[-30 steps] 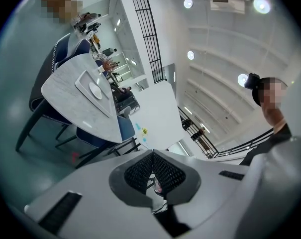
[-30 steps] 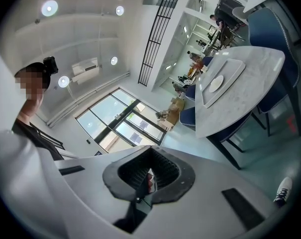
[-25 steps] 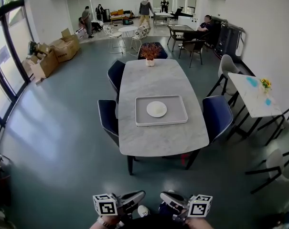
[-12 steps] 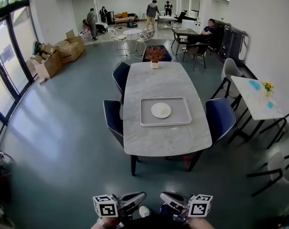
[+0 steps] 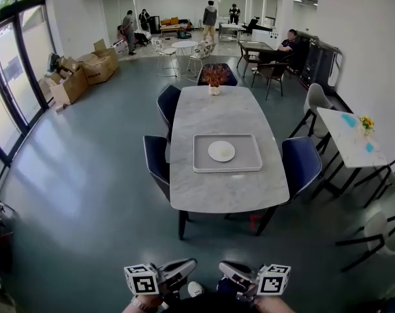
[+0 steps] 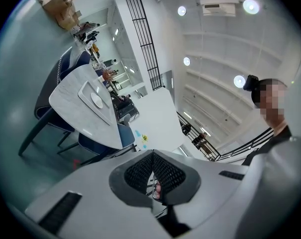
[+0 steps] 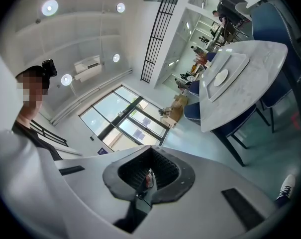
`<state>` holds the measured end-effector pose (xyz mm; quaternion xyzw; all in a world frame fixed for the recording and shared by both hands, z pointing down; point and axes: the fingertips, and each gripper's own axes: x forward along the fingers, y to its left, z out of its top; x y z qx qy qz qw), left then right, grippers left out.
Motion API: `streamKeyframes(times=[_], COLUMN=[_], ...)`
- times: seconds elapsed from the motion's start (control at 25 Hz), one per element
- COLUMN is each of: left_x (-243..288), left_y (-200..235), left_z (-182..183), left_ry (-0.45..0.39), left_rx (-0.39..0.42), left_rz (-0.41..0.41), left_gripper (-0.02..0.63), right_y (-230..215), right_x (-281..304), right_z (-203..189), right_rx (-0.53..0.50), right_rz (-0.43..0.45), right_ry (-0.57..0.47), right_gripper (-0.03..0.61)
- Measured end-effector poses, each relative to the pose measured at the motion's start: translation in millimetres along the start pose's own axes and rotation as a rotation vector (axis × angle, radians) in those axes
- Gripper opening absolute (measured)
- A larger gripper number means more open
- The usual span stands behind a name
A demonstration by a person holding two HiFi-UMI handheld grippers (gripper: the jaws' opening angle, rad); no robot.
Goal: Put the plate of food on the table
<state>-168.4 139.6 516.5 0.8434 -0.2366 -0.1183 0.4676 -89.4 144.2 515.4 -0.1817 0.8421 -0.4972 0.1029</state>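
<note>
A white plate (image 5: 221, 150) lies in a grey tray (image 5: 204, 166) on the long marble table (image 5: 213, 113), far ahead of me. I cannot make out any food on it from here. Both grippers are low at the bottom of the head view, well short of the table. My left gripper (image 5: 187, 266) and right gripper (image 5: 224, 268) are both shut and hold nothing. In the left gripper view its pads (image 6: 152, 171) meet, with the plate (image 6: 96, 100) far off. The right gripper (image 7: 149, 172) looks the same, with the plate (image 7: 221, 77) small in the distance.
Blue chairs (image 5: 300, 163) stand on both sides of the table, and a plant pot (image 5: 214, 89) sits at its far end. A small white table (image 5: 350, 139) is at the right. Cardboard boxes (image 5: 70, 83) line the left windows. People stand and sit at the back.
The table and tray sit slightly further right and nearer in the head view. Both grippers keep the same pose, shut.
</note>
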Motion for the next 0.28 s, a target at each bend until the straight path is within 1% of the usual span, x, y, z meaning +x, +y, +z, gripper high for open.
streamKeyframes(times=[0.08, 0.12, 0.28], left_x=[-3.4, -5.1, -10.4], left_y=[1.0, 2.2, 5.8], left_z=[0.6, 0.4, -4.7], left_ry=[-0.002, -0.004, -0.007], left_rx=[-0.007, -0.014, -0.045], left_rz=[0.006, 0.011, 0.029], left_gripper=[0.008, 0.008, 0.008], right_y=[1.3, 1.3, 1.4], right_x=[1.4, 1.9, 1.6], right_z=[2.9, 2.6, -5.6], right_rx=[-0.042, -0.045, 0.034], right_rz=[-0.018, -0.018, 0.021], right_ry=[0.012, 0.013, -0.013], right_gripper=[0.011, 0.011, 0.011])
